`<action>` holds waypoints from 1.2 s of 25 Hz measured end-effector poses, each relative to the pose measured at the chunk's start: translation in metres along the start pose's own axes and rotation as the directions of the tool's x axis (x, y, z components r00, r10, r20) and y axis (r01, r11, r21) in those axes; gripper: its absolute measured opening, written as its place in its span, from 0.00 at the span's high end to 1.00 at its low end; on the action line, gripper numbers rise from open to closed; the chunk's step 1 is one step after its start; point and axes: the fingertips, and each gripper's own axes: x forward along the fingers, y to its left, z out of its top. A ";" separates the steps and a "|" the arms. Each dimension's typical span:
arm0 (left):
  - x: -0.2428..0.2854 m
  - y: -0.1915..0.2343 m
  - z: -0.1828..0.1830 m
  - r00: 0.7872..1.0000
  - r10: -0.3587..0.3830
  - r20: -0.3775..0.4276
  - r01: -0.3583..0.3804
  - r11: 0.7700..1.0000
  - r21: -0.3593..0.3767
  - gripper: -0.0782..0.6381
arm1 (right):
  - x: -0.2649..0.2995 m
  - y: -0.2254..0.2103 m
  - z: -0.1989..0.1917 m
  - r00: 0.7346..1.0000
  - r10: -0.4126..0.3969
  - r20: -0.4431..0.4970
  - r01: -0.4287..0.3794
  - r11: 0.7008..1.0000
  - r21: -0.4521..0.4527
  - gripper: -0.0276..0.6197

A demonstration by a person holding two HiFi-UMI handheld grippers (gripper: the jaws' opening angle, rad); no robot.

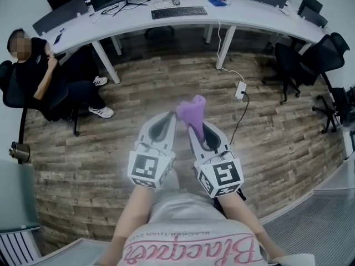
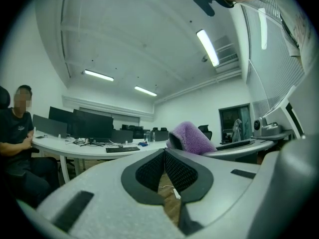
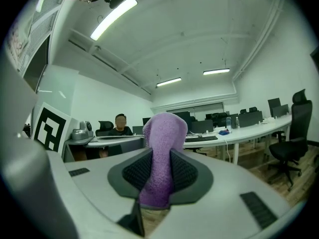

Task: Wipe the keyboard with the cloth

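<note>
Cloth: purple cloth (image 3: 162, 153) is pinched in the right gripper (image 1: 197, 125), with its fluffy end poking up past the tips
Right claw: squeezed narrow on that cloth, jaws pressing it from both sides
Left claw: left gripper (image 2: 164, 156) has its jaws closed together with nothing between them, and it's held just beside the right one
Keyboard: black keyboard (image 1: 178, 12) lies on the long white desk (image 1: 138, 21), well apart from both grippers
Floor: wood-plank floor (image 1: 166, 82) below, white power strip (image 1: 241, 90) lying near a desk leg
Room: office, with a seated person (image 1: 39, 76) at the desk's left end and black office chairs (image 1: 302, 60) off to the right
</note>
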 end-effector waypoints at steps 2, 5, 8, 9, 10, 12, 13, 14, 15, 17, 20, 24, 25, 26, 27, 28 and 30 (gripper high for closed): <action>0.014 0.020 0.000 1.000 -0.002 0.007 0.002 1.000 0.001 0.88 | 0.024 -0.003 0.002 1.000 -0.007 -0.002 0.007 1.000 -0.006 0.82; 0.034 0.057 -0.003 1.000 -0.009 0.001 0.009 1.000 -0.013 0.88 | 0.065 -0.005 0.005 1.000 -0.016 -0.013 0.015 1.000 -0.011 0.82; 0.053 0.094 -0.002 1.000 -0.016 -0.001 0.016 0.999 -0.029 0.88 | 0.105 -0.005 0.012 0.999 -0.028 -0.023 0.027 0.999 -0.019 0.82; 0.060 0.106 -0.001 1.000 -0.019 0.002 0.019 0.999 -0.032 0.88 | 0.118 -0.006 0.014 0.999 -0.032 -0.022 0.032 0.999 -0.023 0.82; 0.066 0.117 -0.001 1.000 -0.024 0.004 0.025 0.999 -0.035 0.88 | 0.129 -0.006 0.017 0.999 -0.038 -0.021 0.038 0.999 -0.027 0.82; 0.080 0.138 0.000 0.999 -0.041 0.008 0.041 0.999 -0.036 0.88 | 0.152 -0.008 0.020 0.998 -0.055 -0.018 0.055 0.998 -0.033 0.82; 0.087 0.147 0.000 0.999 -0.051 0.010 0.051 0.998 -0.034 0.88 | 0.163 -0.009 0.022 0.998 -0.065 -0.018 0.064 0.997 -0.034 0.82; 0.094 0.155 0.001 0.998 -0.061 0.012 0.061 0.998 -0.033 0.88 | 0.173 -0.011 0.024 0.997 -0.074 -0.018 0.073 0.997 -0.036 0.82; 0.101 0.162 0.001 0.997 -0.071 0.013 0.071 0.997 -0.031 0.88 | 0.183 -0.013 0.026 0.996 -0.082 -0.017 0.081 0.996 -0.037 0.82; 0.114 0.173 0.002 0.996 -0.090 0.015 0.090 0.995 -0.030 0.88 | 0.198 -0.018 0.031 0.995 -0.096 -0.015 0.095 0.995 -0.041 0.82; 0.130 0.186 0.001 0.994 -0.109 0.016 0.109 0.994 -0.032 0.88 | 0.216 -0.025 0.035 0.994 -0.111 -0.012 0.110 0.993 -0.044 0.82; 0.144 0.200 0.000 0.992 -0.122 0.015 0.123 0.992 -0.031 0.88 | 0.236 -0.030 0.036 0.993 -0.118 -0.013 0.117 0.992 -0.039 0.82; 0.146 0.202 0.000 0.992 -0.124 0.015 0.124 0.992 -0.029 0.88 | 0.239 -0.030 0.036 0.993 -0.118 -0.013 0.118 0.992 -0.036 0.82; 0.148 0.205 -0.001 0.992 -0.124 0.015 0.125 0.992 -0.029 0.88 | 0.243 -0.031 0.036 0.993 -0.118 -0.012 0.117 0.993 -0.033 0.82; 0.151 0.207 -0.002 0.992 -0.123 0.012 0.124 0.992 -0.030 0.88 | 0.246 -0.033 0.036 0.993 -0.117 -0.012 0.116 0.993 -0.031 0.82; 0.154 0.209 -0.003 0.992 -0.123 0.009 0.123 0.992 -0.032 0.88 | 0.249 -0.035 0.037 0.993 -0.115 -0.013 0.115 0.993 -0.029 0.82; 0.161 0.212 -0.004 0.992 -0.123 0.003 0.123 0.992 -0.035 0.88 | 0.255 -0.040 0.039 0.993 -0.114 -0.012 0.113 0.993 -0.028 0.82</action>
